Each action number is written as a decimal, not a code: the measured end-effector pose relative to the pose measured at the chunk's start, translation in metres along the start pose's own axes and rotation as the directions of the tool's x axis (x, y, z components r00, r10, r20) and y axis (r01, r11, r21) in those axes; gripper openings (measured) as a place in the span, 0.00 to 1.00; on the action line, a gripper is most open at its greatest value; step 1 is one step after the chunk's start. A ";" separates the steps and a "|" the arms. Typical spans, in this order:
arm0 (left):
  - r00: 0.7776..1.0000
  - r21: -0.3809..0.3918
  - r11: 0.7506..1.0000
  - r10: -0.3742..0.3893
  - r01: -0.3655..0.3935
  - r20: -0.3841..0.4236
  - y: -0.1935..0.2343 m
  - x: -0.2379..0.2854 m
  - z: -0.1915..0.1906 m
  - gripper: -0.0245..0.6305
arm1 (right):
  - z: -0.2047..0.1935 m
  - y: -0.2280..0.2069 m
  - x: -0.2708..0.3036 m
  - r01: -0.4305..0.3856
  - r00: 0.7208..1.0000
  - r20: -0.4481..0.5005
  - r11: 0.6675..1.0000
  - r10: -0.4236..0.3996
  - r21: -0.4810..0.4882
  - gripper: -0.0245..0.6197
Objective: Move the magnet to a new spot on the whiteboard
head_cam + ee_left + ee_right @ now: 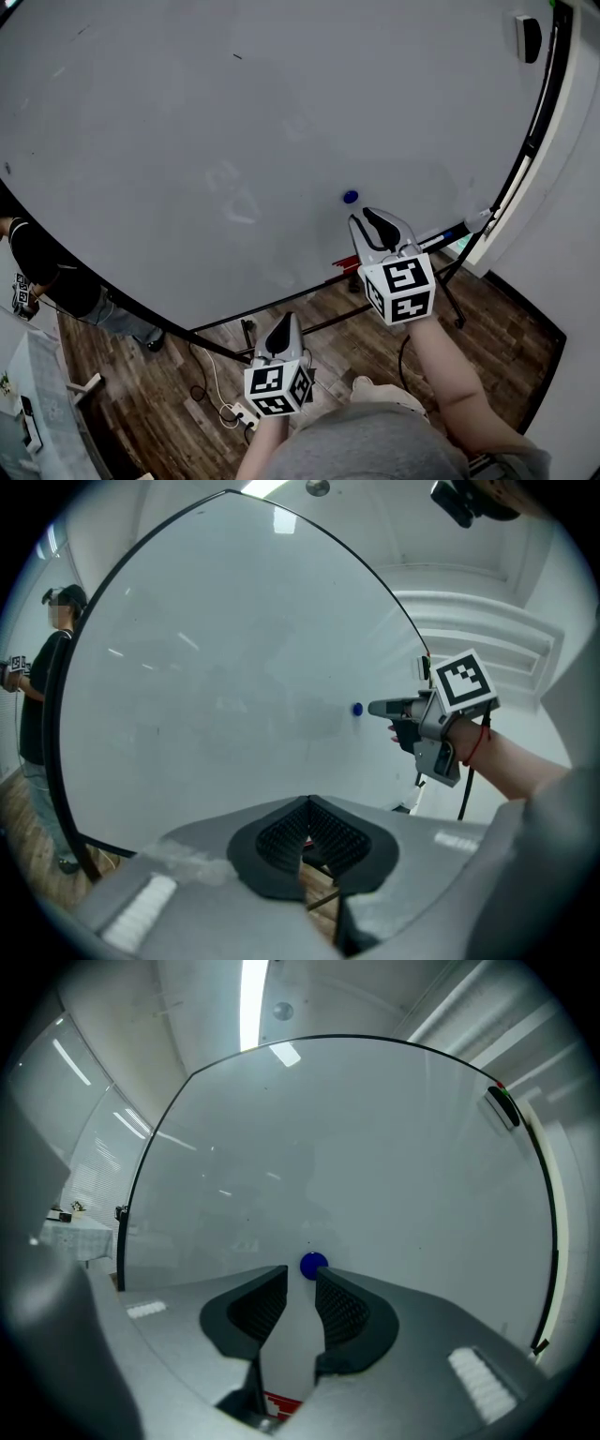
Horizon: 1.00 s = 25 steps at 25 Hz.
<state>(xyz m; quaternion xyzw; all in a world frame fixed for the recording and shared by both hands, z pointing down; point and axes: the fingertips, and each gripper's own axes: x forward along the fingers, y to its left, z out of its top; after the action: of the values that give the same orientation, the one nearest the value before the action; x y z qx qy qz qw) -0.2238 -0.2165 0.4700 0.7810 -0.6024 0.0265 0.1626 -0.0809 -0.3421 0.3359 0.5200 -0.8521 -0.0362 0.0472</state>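
Note:
A small round blue magnet [350,197] sticks to the large whiteboard [234,141], low and right of its middle. My right gripper [364,216] points at it from just below, jaws apart and nothing between the pads. In the right gripper view the magnet [313,1265] sits just past the tips of the right gripper [300,1274], in line with the gap. My left gripper [284,321] hangs lower and further back from the board, jaws together and empty. In the left gripper view, the left gripper [307,801] looks towards the magnet [357,709] and the right gripper [377,707].
A black eraser [528,37] is stuck at the board's upper right. A tray with a red item [342,265] runs along the bottom edge. A person in dark clothes [37,267] stands at the board's left. The stand's legs and cables [225,403] lie on the wood floor.

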 end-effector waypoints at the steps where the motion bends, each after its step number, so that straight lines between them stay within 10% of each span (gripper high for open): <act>1: 1.000 -0.001 1.000 0.004 -0.004 0.000 0.001 0.000 0.000 0.04 | 0.000 -0.001 0.003 -0.001 1.000 -0.003 1.000 0.001 -0.001 0.20; 25: 0.997 -0.024 0.997 0.073 -0.073 0.000 0.016 0.001 -0.005 0.04 | -0.001 -0.012 0.043 0.051 0.998 -0.021 0.998 -0.051 -0.035 0.24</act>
<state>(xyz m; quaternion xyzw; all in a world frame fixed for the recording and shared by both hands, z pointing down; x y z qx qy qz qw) -0.2382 -0.2192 0.4780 0.7565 -0.6308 0.0248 0.1707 -0.0898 -0.3856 0.3378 0.5410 -0.8373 -0.0463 0.0645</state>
